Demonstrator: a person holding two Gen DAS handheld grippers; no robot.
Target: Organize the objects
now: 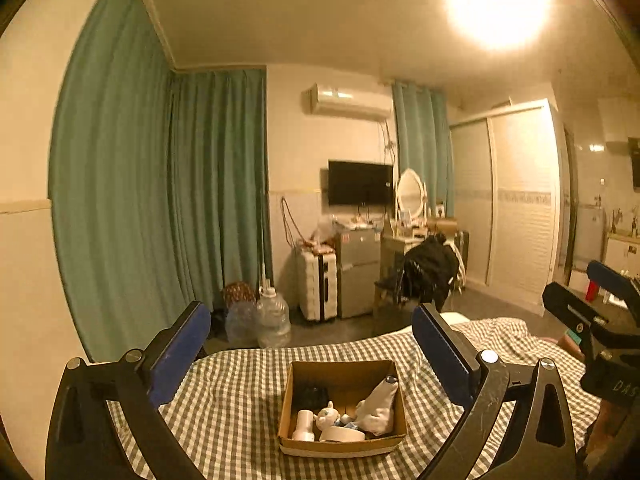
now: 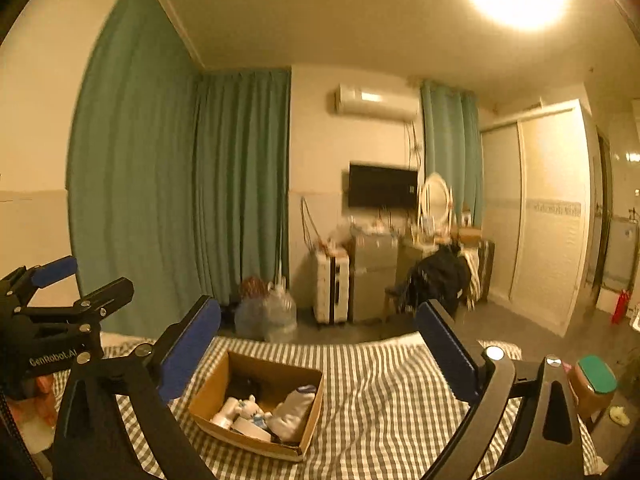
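An open cardboard box [image 1: 287, 400] sits on a grey checked bedcover [image 1: 232, 396]. It holds a white pouch [image 1: 380, 406], a white tube [image 1: 304, 424], a small white figurine [image 1: 328, 416], a white roll [image 1: 342, 435] and something dark [image 1: 314, 396]. My left gripper [image 1: 312, 340] is open and empty, held above and just behind the box. My right gripper [image 2: 320, 340] is open and empty, above the bedcover [image 2: 380, 400] to the right of the box [image 2: 208, 388]. Each gripper shows at the edge of the other's view: the right gripper [image 1: 580, 292], the left gripper [image 2: 84, 280].
A green-lidded jar [image 2: 596, 380] stands at the bed's right edge. Beyond the bed are water jugs [image 1: 272, 316], a white suitcase [image 1: 318, 288], a small fridge [image 1: 358, 272], a chair with dark clothes [image 1: 430, 268], green curtains and a white wardrobe [image 1: 516, 200].
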